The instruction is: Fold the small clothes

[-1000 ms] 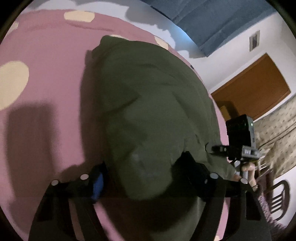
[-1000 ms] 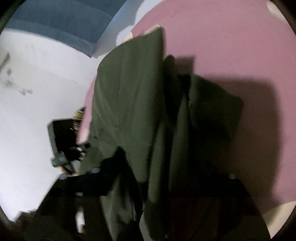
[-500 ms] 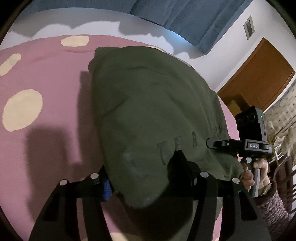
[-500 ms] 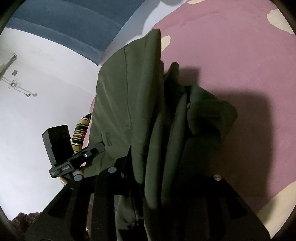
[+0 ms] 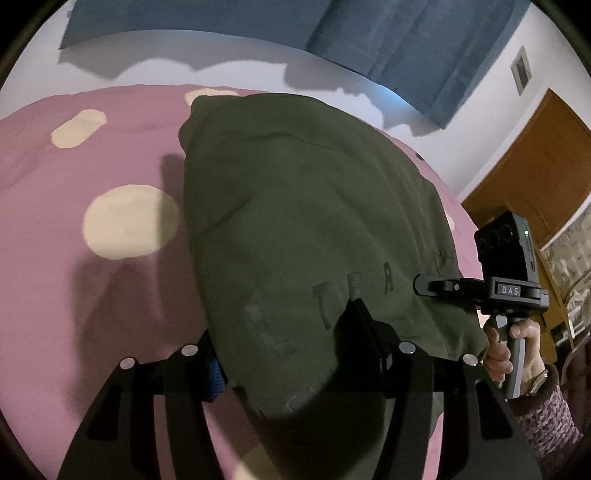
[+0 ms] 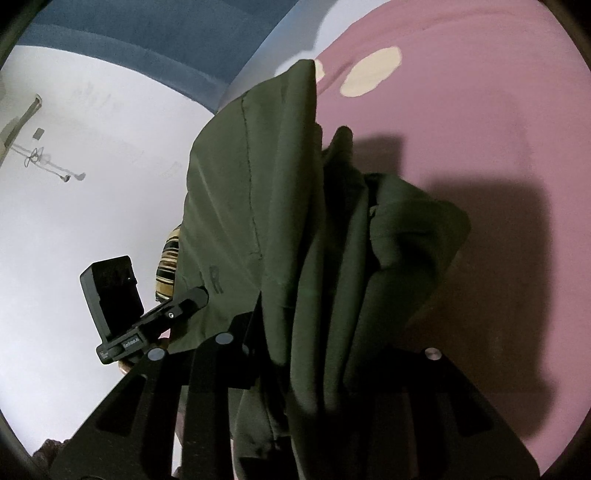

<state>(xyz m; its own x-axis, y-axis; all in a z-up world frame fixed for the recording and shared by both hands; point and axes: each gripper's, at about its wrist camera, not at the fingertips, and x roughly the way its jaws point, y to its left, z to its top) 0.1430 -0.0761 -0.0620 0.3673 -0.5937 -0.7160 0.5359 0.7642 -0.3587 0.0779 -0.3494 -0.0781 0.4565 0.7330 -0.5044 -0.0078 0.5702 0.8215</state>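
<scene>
A dark olive-green garment [image 5: 306,221] with faint printed letters hangs stretched between both grippers above a pink bedsheet [image 5: 74,295]. My left gripper [image 5: 291,350] is shut on its near edge, with cloth draped over the fingers. In the right wrist view the same garment [image 6: 295,221] hangs in bunched folds, and my right gripper [image 6: 317,354] is shut on that bunched edge. The right gripper's body and the hand holding it show in the left wrist view [image 5: 506,291]. The left gripper's body shows in the right wrist view [image 6: 122,306].
The pink bedsheet [image 6: 461,110] has cream spots [image 5: 129,221]. A blue curtain [image 5: 369,33] and white wall lie beyond the bed. A brown wooden door [image 5: 535,166] stands at the right. A striped item [image 6: 168,269] peeks out behind the garment.
Both grippers have lifted and pulled back with the garment. More of the cloth has come off the bed and its printed letters have come into view.
</scene>
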